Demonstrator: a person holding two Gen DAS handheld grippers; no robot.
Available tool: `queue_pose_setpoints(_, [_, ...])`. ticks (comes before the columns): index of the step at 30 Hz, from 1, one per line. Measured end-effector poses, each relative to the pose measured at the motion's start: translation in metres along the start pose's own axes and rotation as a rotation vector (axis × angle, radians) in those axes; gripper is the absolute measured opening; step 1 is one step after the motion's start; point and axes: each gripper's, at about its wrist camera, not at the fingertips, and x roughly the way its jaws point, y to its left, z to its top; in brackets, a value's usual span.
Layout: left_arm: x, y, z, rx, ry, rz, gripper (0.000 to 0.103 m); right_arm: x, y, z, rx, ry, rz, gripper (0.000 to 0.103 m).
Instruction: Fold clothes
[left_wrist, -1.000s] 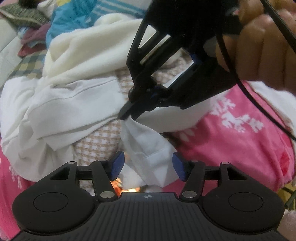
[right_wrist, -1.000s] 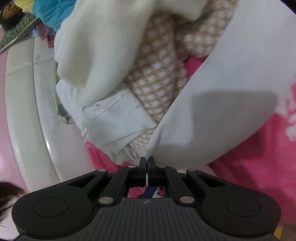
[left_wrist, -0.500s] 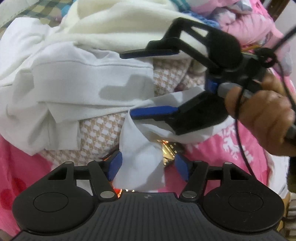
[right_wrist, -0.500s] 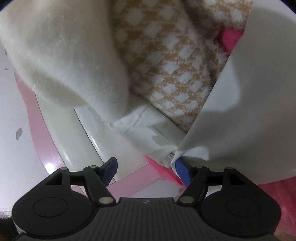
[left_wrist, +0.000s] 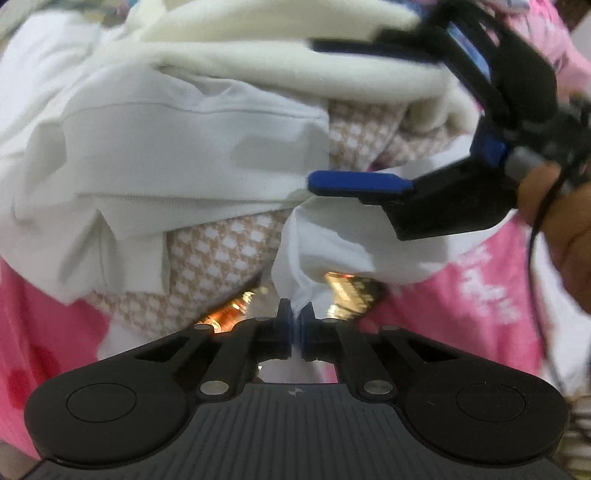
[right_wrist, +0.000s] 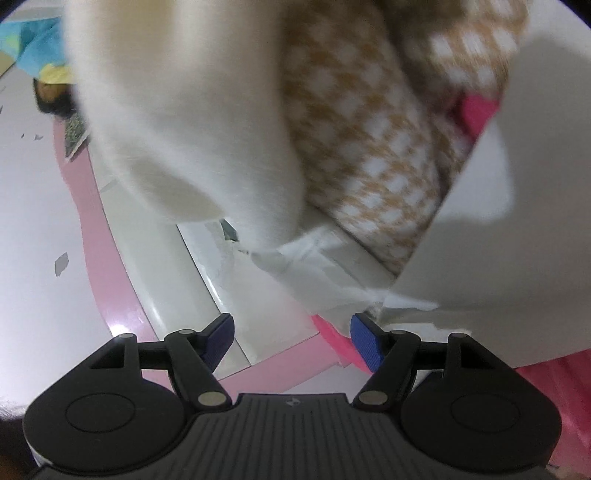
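handover step: your left gripper has just closed, pinching the white garment corner; right gripper spread, empty. next, regrasp another corner.

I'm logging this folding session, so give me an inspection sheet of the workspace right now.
Surface: pink snowflake blanket under the laundry.
Job's things: white garment, its corner pinched; cream fleece; tan checked knit.
Clutter: blue and yellow cloth at the far edge.
Grippers: left gripper just closed on the white garment; right gripper open, nothing between its pads.
Cables: black cable by the hand.
Surroundings: pale glossy panel.
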Motion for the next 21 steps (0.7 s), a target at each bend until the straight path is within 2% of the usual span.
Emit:
queue_pose_setpoints(5, [-0.034, 0.029, 0.017, -0.206, 0.163, -0.283, 0.001, -0.036, 0.025, -0.016, -0.095, -0.017, -0.01, 0.08])
queue_pose_setpoints(8, [-0.037, 0.053, 0.025, -0.323, 0.256, -0.467, 0.001, -0.066, 0.035, -0.032, -0.134, -0.077, -0.062, 0.081])
queue_pose_setpoints(9, [-0.032, 0.063, 0.027, -0.353, 0.283, -0.493, 0.001, -0.079, 0.036, -0.037, -0.135, -0.098, -0.071, 0.081])
queue_pose_setpoints(14, [0.029, 0.095, 0.019, -0.391, 0.385, -0.43, 0.001, -0.123, 0.016, -0.042, -0.049, -0.193, -0.098, 0.082])
queue_pose_setpoints(16, [0.046, 0.103, 0.017, -0.37, 0.401, -0.374, 0.001, -0.14, -0.001, -0.045, -0.003, -0.228, -0.127, 0.082])
queue_pose_setpoints(18, [0.05, 0.104, 0.022, -0.309, 0.38, -0.316, 0.001, -0.164, -0.013, -0.046, -0.005, -0.261, -0.168, 0.082])
queue_pose_setpoints(21, [0.039, 0.093, 0.033, -0.17, 0.296, -0.208, 0.002, -0.158, -0.003, -0.047, -0.06, -0.28, -0.233, 0.082])
